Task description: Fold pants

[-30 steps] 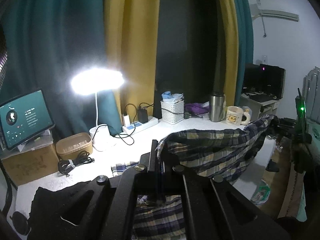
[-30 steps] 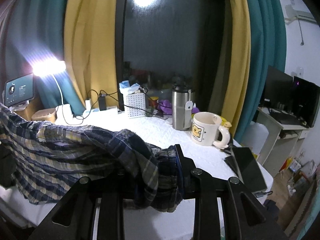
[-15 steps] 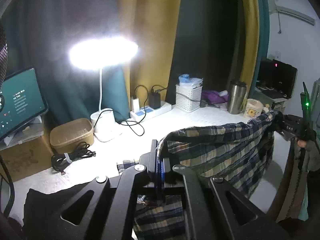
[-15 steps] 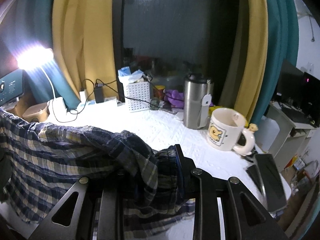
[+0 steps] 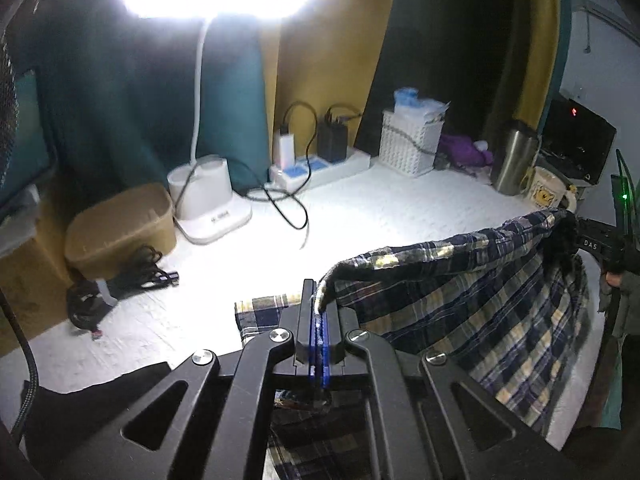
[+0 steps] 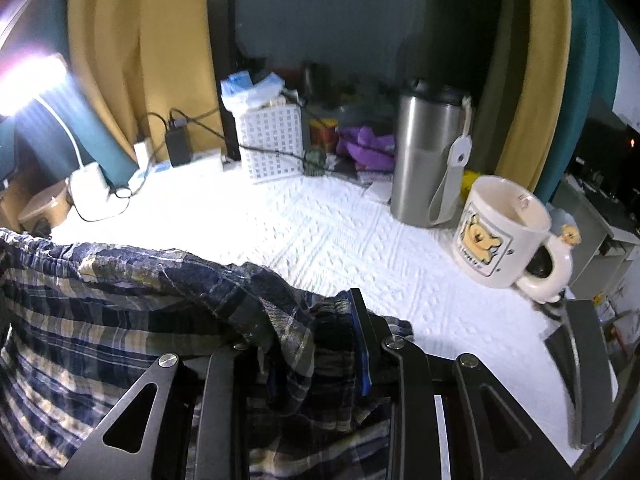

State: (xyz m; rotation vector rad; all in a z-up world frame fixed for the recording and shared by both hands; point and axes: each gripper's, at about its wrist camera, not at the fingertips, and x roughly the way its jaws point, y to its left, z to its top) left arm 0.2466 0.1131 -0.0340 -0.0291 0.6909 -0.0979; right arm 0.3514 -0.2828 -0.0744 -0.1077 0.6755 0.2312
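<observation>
Navy, cream and yellow plaid pants hang stretched between my two grippers above the white textured table. My left gripper is shut on a thin edge of the cloth at its left end. In the right wrist view, my right gripper is shut on a thick bunched wad of the pants, and the cloth drapes away to the left. The right gripper also shows at the left wrist view's far right, gripping the other end. A lower part of the pants lies on the table under the left gripper.
Along the back stand a lit white desk lamp, a power strip with chargers, a white basket, a steel tumbler and a bear mug. A tan box, coiled black cable and dark cloth sit left. A dark tablet lies right.
Both grippers have moved forward over the table and sunk lower, carrying the pants with them. The lamp, tumbler and mug now look nearer. Both grips are unchanged.
</observation>
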